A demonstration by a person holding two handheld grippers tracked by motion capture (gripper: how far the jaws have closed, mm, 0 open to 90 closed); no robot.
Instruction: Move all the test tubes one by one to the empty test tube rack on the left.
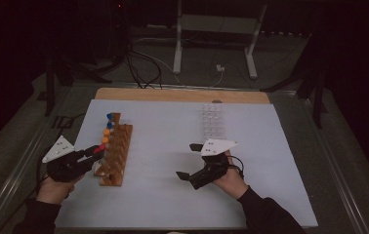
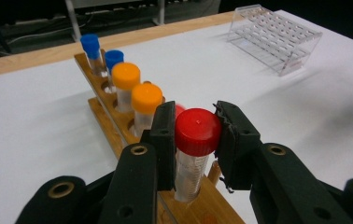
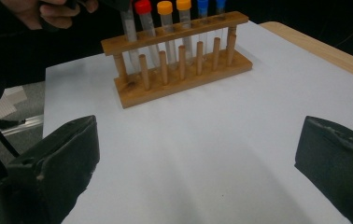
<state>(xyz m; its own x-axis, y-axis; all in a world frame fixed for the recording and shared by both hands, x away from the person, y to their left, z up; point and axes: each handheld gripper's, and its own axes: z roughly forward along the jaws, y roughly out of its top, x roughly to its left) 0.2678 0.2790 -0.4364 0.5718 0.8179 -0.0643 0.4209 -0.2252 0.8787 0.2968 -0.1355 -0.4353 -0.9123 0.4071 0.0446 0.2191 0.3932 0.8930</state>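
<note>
Now, red-capped tube: a clear plastic test tube with a red screw cap (image 2: pixel 197 131) sits pinched at its cap between the two black jaws, its lower end down in a hole at the near end of the rack; in the high view it shows as a red spot (image 1: pixel 98 148) at the rack's near left edge.
Left gripper: the left gripper (image 2: pixel 196 140) has its pads pressed against both sides of the red cap, a firm pinch; in the high view it lies at the table's near left (image 1: pixel 96 151), held in the person's left hand (image 1: pixel 55 187).
Rack: a long wooden test tube rack with a row of pegs (image 1: pixel 116 153) stands on the left half of the table, running from near to far.
Other tubes: just beyond the held tube stand two clear tubes with orange caps (image 2: pixel 146 97), and past them, at the rack's far end, two clear tubes with blue caps (image 2: pixel 90 45); a second red cap peeps out, blurred, right behind the jaw.
Right gripper: the right gripper (image 1: pixel 187 160) rests low at the table's near middle in the person's right hand (image 1: pixel 231 178), jaws spread wide with nothing between them; its own view looks across bare table at the rack.
Clear rack: a transparent plastic tube rack (image 1: pixel 213 119) stands towards the far right of the table, well apart from the wooden one.
Table: a white sheet over a wooden board (image 1: pixel 270 161) carries it all.
</note>
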